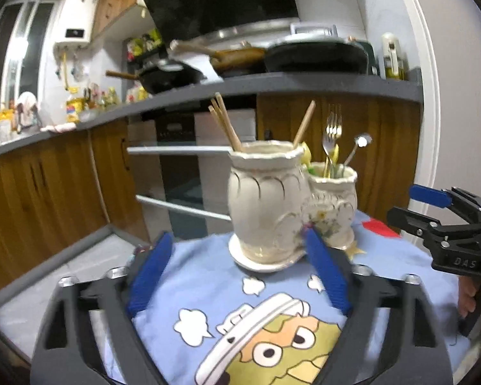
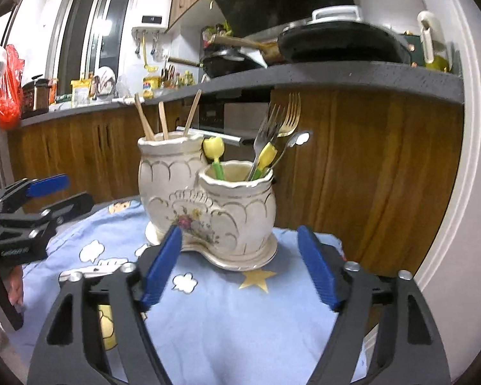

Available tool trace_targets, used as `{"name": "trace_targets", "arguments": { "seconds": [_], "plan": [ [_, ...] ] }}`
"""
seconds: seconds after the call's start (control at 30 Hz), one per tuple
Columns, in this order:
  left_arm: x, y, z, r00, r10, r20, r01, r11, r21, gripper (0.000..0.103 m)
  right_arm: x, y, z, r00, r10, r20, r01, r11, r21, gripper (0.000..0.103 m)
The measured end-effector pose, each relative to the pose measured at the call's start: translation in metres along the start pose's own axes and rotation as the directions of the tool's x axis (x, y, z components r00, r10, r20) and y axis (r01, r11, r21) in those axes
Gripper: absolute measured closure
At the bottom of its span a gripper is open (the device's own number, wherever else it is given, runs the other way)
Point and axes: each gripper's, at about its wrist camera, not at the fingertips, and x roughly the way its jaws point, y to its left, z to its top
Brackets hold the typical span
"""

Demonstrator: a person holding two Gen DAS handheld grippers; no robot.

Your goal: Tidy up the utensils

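A: Both jaws spread, nothing between them. Left hand-held gripper [image 1: 237, 269] sits low centre of its view, its blue pads either side of the base of the holder's tall pot. Right hand-held gripper [image 2: 240, 266] likewise low centre, its pads flanking the short pot.

B: Where do we have the utensils?

A: All in the ceramic holder [image 2: 205, 205], mid-frame, standing on the cartoon cloth [image 2: 227, 314] that covers the surface. Chopsticks [image 2: 163, 118] lean in the tall pot. Forks [image 2: 282, 118], a metal spoon [image 2: 299, 138] and the two green-handled yellow-headed pieces [image 2: 213, 150] are in the short pot. We see nothing loose on the cloth, so sorting looks done or nearly so.

B: Risks from here?

A: Main one: we are close. In the left view the right-hand pad looks touching or just beside the holder's base; we cannot tell which. Any push forward or sideways could nudge the holder, and it stands on loose cloth, so it could slide or rock.

B: Tip-over?

A: Possible. It is tall, the handles stick well above the rim, and a jaw catching a fork or chopstick would lever it.

B: Gripper-to-gripper clash?

A: Also possible. Each shows at the edge of the other's view, near.
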Motion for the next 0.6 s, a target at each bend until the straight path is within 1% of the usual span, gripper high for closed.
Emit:
{"name": "trace_targets", "arguments": {
  "seconds": [0.1, 0.17, 0.27, 0.33, 0.37, 0.47, 0.6],
  "plan": [
    [-0.001, 0.001, 0.0, 1.0, 0.008, 0.006, -0.008, 1.0, -0.001, 0.016, -0.005, -0.003, 0.001, 0.999, -0.024, 0.038, 0.023, 1.0, 0.011, 0.025],
    [0.0, -0.001, -0.002, 1.0, 0.011, 0.005, -0.011, 1.0, 0.004, 0.015, -0.006, -0.004, 0.003, 0.998, -0.02, 0.056, 0.019, 1.0, 0.02, 0.017],
    [-0.002, -0.001, -0.001, 1.0, 0.016, 0.018, -0.016, 1.0, 0.0, 0.013, -0.011, 0.0, 0.003, 0.996, -0.03, 0.086, 0.03, 1.0, 0.003, 0.012],
    [-0.006, 0.0, -0.001, 0.999, 0.024, 0.035, -0.024, 1.0, -0.005, 0.009, -0.013, 0.004, 0.003, 0.994, -0.028, 0.102, 0.03, 0.999, -0.016, 0.008],
    [-0.008, 0.0, -0.001, 0.999, 0.028, 0.045, -0.028, 1.0, -0.009, 0.009, -0.014, 0.006, 0.003, 0.994, -0.025, 0.106, 0.028, 0.999, -0.024, 0.006],
    [-0.011, 0.002, 0.0, 0.998, 0.027, 0.059, -0.026, 0.999, -0.019, 0.007, -0.016, 0.007, 0.004, 0.994, -0.022, 0.11, 0.025, 0.999, -0.031, 0.006],
    [-0.009, 0.002, 0.0, 0.998, 0.028, 0.052, -0.027, 0.999, -0.024, 0.006, -0.01, 0.002, 0.005, 0.996, -0.031, 0.082, 0.031, 1.0, -0.004, 0.006]
  ]
}}
